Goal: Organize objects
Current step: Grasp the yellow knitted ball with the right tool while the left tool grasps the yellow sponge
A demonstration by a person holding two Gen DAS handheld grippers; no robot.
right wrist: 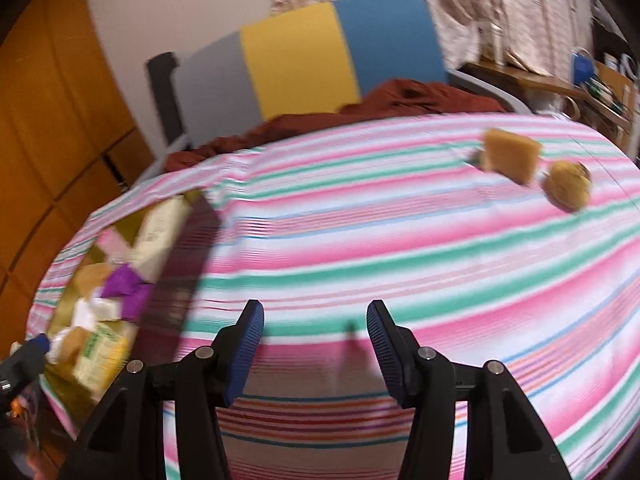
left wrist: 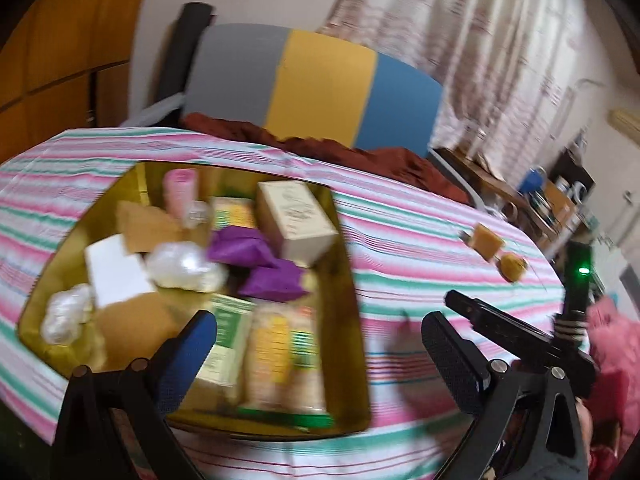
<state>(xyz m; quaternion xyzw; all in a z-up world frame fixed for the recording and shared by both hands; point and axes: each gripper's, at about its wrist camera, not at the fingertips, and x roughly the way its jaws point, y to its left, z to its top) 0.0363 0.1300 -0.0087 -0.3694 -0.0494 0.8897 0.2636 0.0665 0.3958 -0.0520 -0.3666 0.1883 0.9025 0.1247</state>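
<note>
A gold box (left wrist: 352,272) sits on the striped tablecloth, filled with several packets, purple pouches (left wrist: 256,260), a cream carton (left wrist: 296,220) and a white block. My left gripper (left wrist: 320,344) hangs open over the box's near right corner with nothing between its fingers. In the right wrist view the same box (right wrist: 60,312) lies at the far left. My right gripper (right wrist: 316,332) stands open over bare cloth, nothing between its fingers. A yellow sponge block (right wrist: 510,154) and a round brownish object (right wrist: 568,190) lie apart on the cloth, far right; in the left wrist view the sponge block (left wrist: 486,242) and round object (left wrist: 512,266) show too.
The striped cloth (right wrist: 360,240) covers the whole table. Behind it stands a grey, yellow and blue chair back (left wrist: 320,84) with a rust-red cloth (left wrist: 360,156) draped at the table's far edge. A cluttered shelf (right wrist: 592,80) and curtain stand at the back right. A pink sleeve (left wrist: 612,344) shows at the right.
</note>
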